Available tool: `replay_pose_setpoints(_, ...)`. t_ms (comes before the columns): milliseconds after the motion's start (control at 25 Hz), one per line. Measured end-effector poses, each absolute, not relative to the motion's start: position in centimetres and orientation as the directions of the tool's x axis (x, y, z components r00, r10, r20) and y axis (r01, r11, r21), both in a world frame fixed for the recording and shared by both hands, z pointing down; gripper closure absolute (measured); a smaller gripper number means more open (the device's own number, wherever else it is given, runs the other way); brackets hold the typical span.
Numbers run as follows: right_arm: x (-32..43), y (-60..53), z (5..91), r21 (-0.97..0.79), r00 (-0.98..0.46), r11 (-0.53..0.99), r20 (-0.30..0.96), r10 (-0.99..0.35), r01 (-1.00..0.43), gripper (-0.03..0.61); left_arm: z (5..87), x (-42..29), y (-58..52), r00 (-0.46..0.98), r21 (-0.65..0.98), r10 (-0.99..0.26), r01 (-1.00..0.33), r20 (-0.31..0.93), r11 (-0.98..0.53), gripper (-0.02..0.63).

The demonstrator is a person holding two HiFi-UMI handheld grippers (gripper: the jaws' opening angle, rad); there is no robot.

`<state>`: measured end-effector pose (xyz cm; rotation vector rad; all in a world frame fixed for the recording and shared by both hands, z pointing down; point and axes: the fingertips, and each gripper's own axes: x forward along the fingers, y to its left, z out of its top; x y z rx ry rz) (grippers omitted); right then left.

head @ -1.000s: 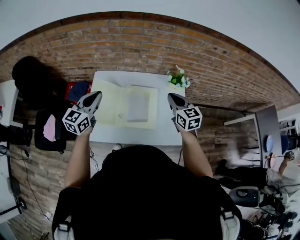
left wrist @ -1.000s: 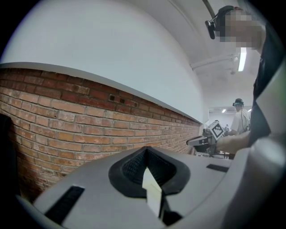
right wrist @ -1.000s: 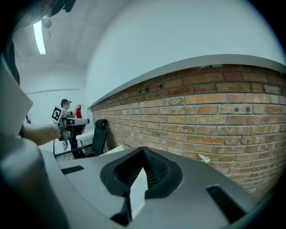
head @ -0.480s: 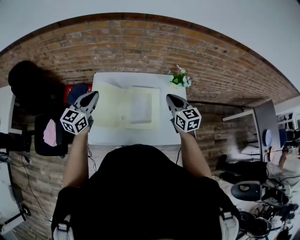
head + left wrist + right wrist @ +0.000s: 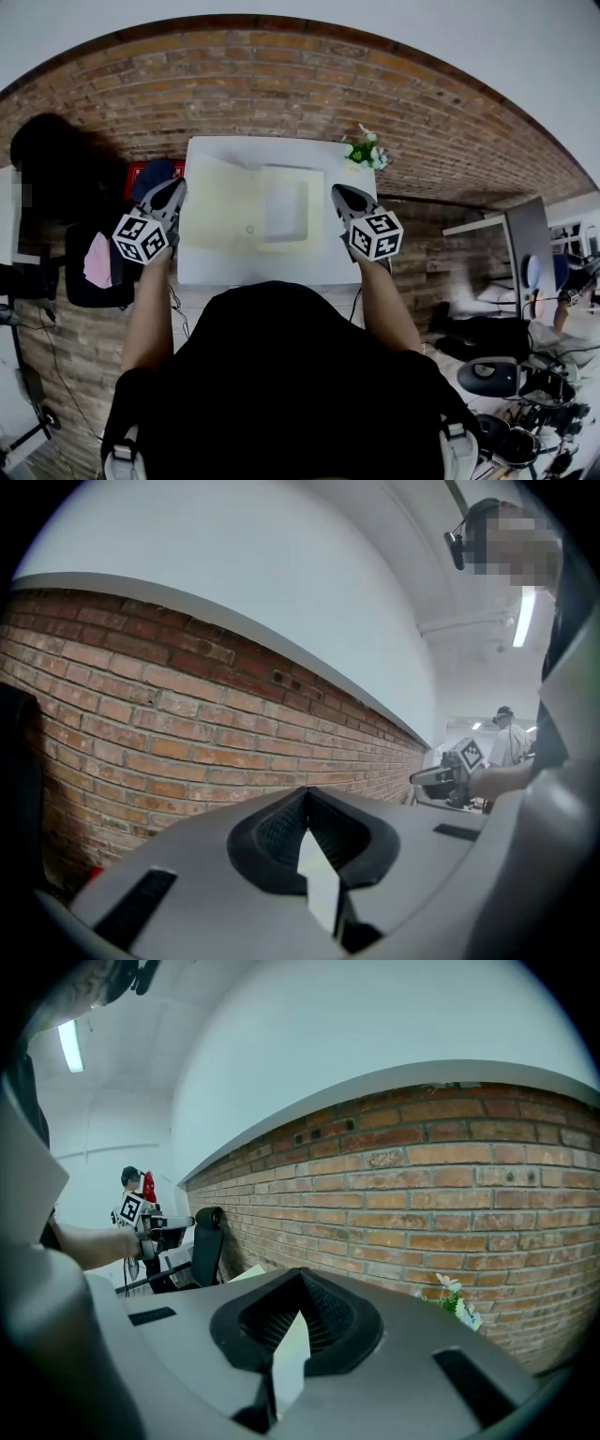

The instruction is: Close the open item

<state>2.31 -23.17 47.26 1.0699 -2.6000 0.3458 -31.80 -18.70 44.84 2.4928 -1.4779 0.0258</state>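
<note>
The open pale yellow box (image 5: 246, 217) lies on the white table (image 5: 281, 269), between both grippers. The left gripper (image 5: 170, 191) and the right gripper (image 5: 343, 196) have their jaws together, holding nothing.

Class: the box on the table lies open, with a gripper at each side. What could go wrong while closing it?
The right gripper is near the small plant; a wide swing could topple it. Both grippers are shut, so the left gripper nudging a flap might slide the box instead.
</note>
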Motion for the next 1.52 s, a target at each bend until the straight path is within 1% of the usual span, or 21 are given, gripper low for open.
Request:
replay_pose_setpoints(720,-3.4,-21.9,49.5,-0.125,-0.72,0.745,0.399,-0.567,-0.656,0.56,50.5,-36.8,-16.4,0.404,0.224,-0.873,-0.909,0.272,-0.351,0.6)
replay_pose_setpoints(920,-5.3,-21.2,50.3,-0.135,-0.739,0.765,0.409,-0.536,-0.63,0.56,52.7,-37.8,-15.4,0.391,0.232,-0.863,-0.915,0.32,-0.329,0.581)
replay_pose_setpoints(1000,-5.8,-20.8,50.6,-0.138,-0.742,0.77,0.414,-0.527,-0.623,0.559,53.3,-38.1,-15.0,0.383,0.235,-0.862,-0.919,0.333,-0.318,0.561)
replay_pose_setpoints(1520,-9.0,-18.9,52.9,-0.154,-0.76,0.797,0.449,-0.47,-0.585,0.56,58.1,-39.6,-12.6,0.379,0.274,-0.826,-0.919,0.417,-0.283,0.515)
